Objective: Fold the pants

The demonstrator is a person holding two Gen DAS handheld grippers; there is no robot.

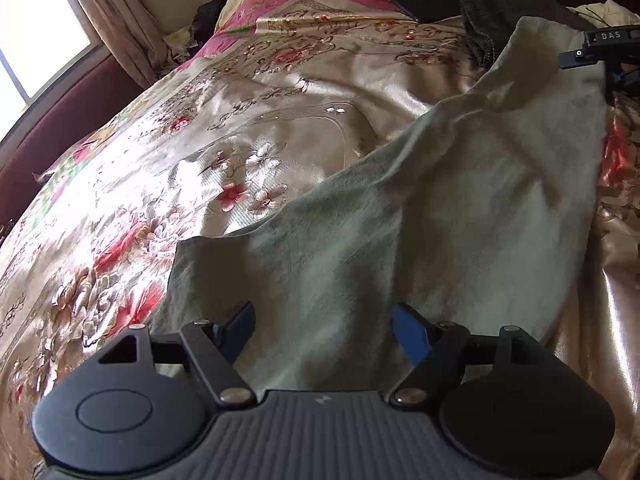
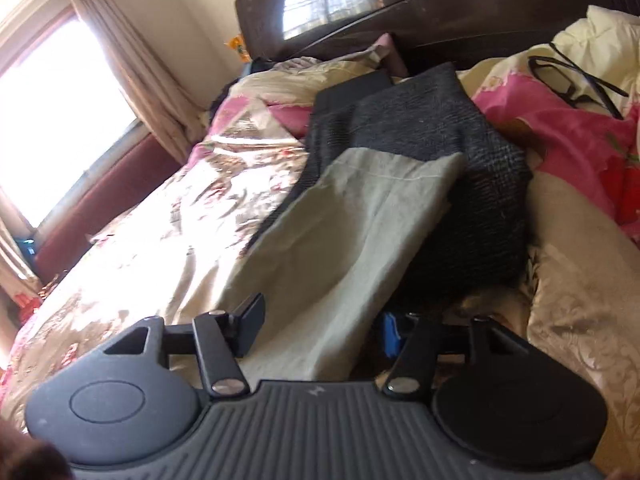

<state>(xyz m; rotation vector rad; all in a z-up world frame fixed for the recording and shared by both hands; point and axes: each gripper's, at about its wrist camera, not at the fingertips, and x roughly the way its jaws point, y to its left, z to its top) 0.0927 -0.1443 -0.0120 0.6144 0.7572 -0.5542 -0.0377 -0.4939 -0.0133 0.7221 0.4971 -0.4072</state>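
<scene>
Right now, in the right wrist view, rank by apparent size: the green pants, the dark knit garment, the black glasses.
1. Green pants and dark knit garment: similar; the pants lie nearer the camera and cover part of the knit, so unsure.
2. Black glasses: clearly smallest, though farthest.

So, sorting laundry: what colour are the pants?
Pale grey-green pants, plain, clearest in the right wrist view.

**A lived-in home bedroom**

This is a bedroom in a home. A wide bed is covered by a shiny bedspread (image 1: 248, 132) with pink and red flowers, and a dark wooden headboard (image 2: 420, 12) stands at its far end. Pillows (image 2: 600, 28) and folded dark clothes (image 2: 432, 128) lie near the headboard. Beige curtains (image 2: 132, 76) hang beside a bright window (image 2: 60, 120) along 1 side of the bed.
</scene>
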